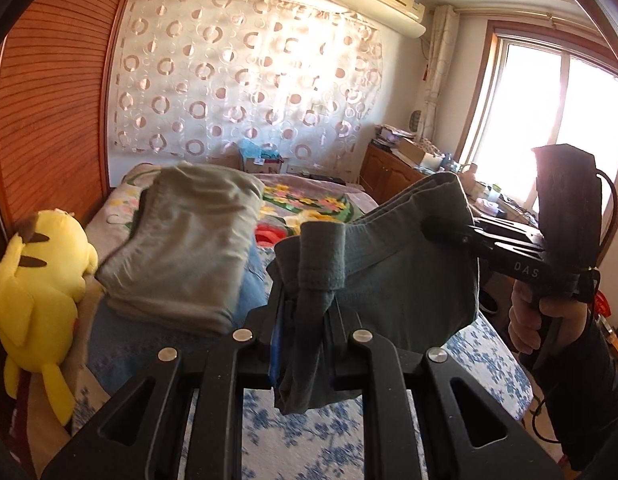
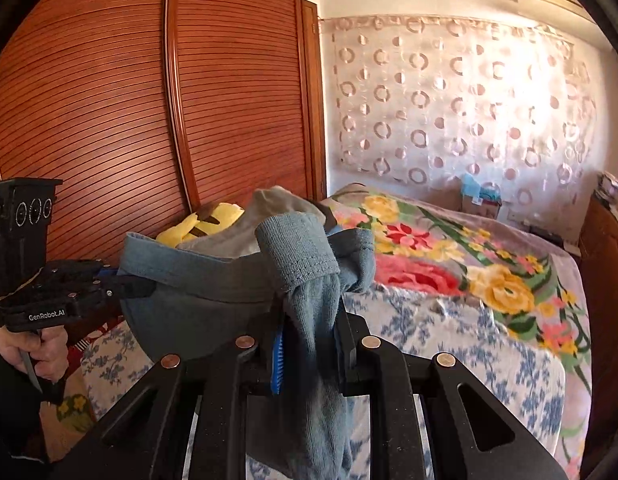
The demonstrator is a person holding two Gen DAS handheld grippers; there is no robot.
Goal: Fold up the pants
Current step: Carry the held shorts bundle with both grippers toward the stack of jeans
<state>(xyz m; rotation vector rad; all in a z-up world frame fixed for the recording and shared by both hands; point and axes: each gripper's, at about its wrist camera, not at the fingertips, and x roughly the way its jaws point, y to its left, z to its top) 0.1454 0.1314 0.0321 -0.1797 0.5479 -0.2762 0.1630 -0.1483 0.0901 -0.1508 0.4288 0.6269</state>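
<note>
A pair of grey-blue pants (image 1: 393, 280) hangs bunched in the air above the bed, stretched between both grippers. My left gripper (image 1: 305, 320) is shut on one gathered edge of the fabric, which drapes down between its fingers. In the left wrist view my right gripper (image 1: 433, 229) comes in from the right, held by a hand, and pinches the other end. The right wrist view shows the same pants (image 2: 213, 296). There my right gripper (image 2: 309, 340) is shut on a bunched fold. The left gripper (image 2: 143, 285) clamps the far left end.
A folded beige garment (image 1: 185, 248) lies on blue denim at the bed's left side, beside a yellow plush toy (image 1: 37, 288). A floral blanket (image 2: 469, 264) covers the far bed. A wooden wardrobe (image 2: 109, 120) stands on the left, and a cluttered cabinet (image 1: 389, 172) stands by the window.
</note>
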